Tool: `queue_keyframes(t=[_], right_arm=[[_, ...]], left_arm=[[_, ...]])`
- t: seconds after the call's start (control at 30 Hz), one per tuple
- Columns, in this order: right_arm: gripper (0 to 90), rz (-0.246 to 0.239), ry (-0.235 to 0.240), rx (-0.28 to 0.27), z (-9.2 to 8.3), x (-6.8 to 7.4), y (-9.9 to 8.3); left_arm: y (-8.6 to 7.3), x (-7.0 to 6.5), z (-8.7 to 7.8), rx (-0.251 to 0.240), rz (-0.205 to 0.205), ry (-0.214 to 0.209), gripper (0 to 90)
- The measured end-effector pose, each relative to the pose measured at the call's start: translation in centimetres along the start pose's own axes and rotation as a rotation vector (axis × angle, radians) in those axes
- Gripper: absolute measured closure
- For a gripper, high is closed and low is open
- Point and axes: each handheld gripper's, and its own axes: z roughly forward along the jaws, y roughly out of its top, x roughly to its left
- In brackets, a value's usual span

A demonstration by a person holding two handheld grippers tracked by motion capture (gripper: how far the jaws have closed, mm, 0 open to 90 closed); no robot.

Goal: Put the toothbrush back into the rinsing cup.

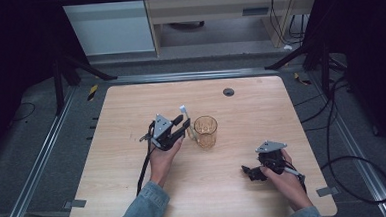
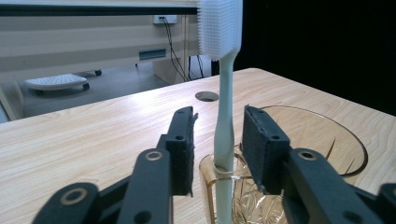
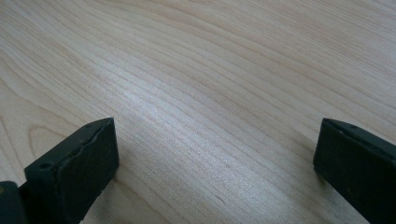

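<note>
A pale green toothbrush with a white head stands nearly upright at the left edge of an amber glass in the middle of the wooden table. In the left gripper view the toothbrush rises between the two pads, with a small gap on each side, and its lower end drops into the near rim of the glass. My left gripper is open around the handle. Near the front right, my right gripper is held low over bare wood, and in its own view the right gripper is wide open with nothing between its jaws.
A round cable hole sits near the table's far edge. Black cables trail from both grippers toward the front edge. Dark stand legs and floor cables lie off the table on both sides.
</note>
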Motion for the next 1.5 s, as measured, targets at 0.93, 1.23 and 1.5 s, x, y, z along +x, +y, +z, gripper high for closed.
queue_keyframes(t=[0.93, 1.23, 1.5], right_arm=[[0.4, 0.000, 0.000, 0.000, 0.0, 0.0, 0.0], [0.4, 0.000, 0.000, 0.000, 0.0, 0.0, 0.0], [0.4, 0.000, 0.000, 0.000, 0.0, 0.0, 0.0]], left_arm=[[2.7, 0.4, -1.5, 0.188, -0.015, -0.066, 18.9], [3.5, 0.5, -2.1, 0.224, -0.032, -0.077, 13.6], [3.0, 0.3, -2.6, 0.318, -0.036, -0.032, 12.2]])
